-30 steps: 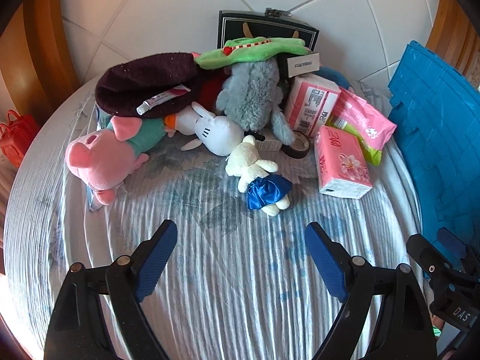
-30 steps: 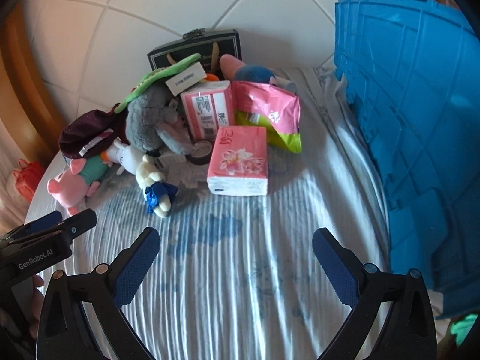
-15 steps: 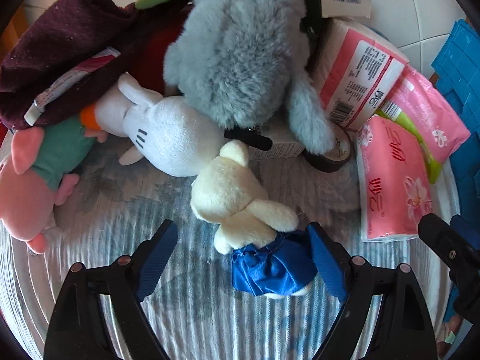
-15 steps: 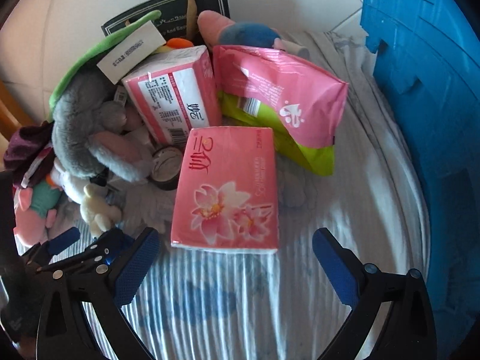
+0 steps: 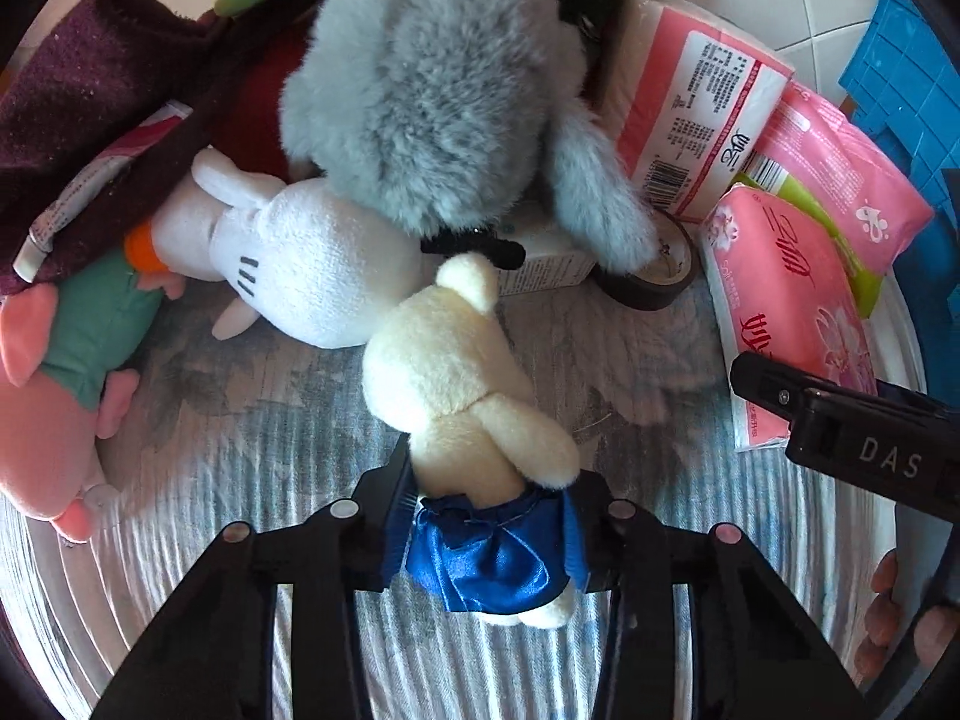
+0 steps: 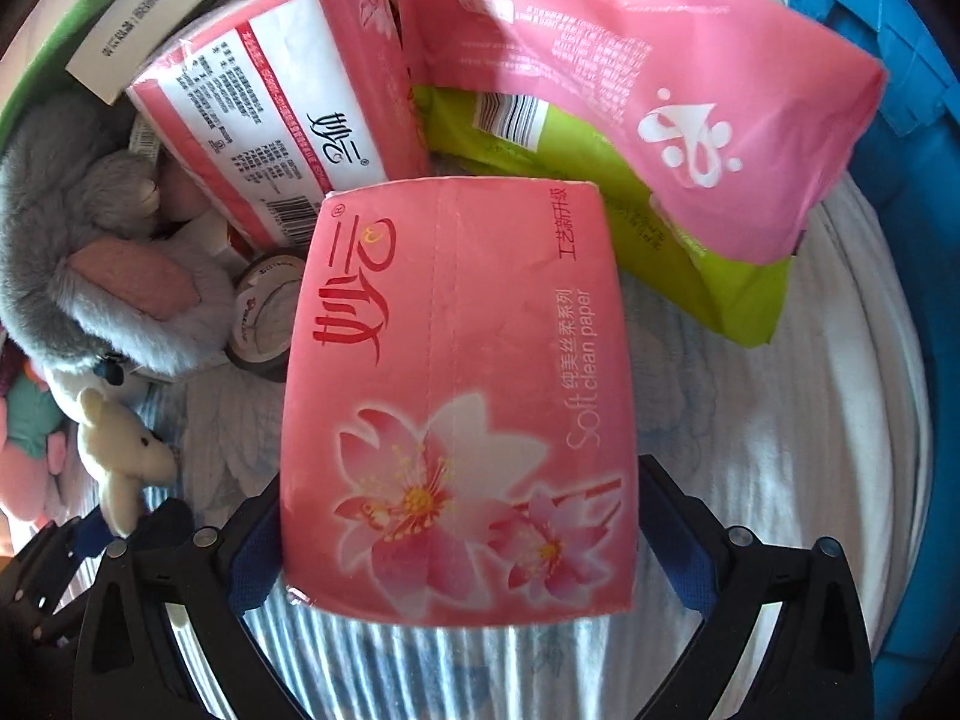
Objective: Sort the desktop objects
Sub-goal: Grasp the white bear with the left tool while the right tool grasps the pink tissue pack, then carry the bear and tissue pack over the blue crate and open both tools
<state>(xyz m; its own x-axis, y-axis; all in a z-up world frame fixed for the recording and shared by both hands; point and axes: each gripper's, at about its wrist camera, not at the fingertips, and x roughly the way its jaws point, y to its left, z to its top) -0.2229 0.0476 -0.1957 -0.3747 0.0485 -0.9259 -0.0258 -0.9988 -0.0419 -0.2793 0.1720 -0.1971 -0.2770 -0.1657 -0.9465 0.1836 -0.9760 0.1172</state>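
- Bear point(image 5: 456, 372), cream plush in a blue satin skirt, lies on the striped cloth point(image 5: 252, 438) with its waist and skirt between the fingers of the left gripper point(image 5: 486, 516); the jaws have just been closing and now pinch it at the skirt.
- It looks light and very soft, so it should squash in the grip. The satin may slide; the firmer waist is the safer hold than the loose skirt hem.
- Tissue pack point(image 6: 462, 396), pink with a flower print, lies flat between the fingers of the right gripper point(image 6: 462, 546). These jaws have also just been closing; the pads sit at its 2 long sides, and I cannot tell if they press yet.
- The pack should be light, squashy, with slick film; a hold across the middle of its width seems best.
- Ahead of both grippers the pile is crowded: grey plush point(image 5: 432, 90), tape roll point(image 5: 654, 276), 2 more pink packs. Open cloth lies near the grippers, and the blue crate point(image 6: 888, 48) stands to the right.
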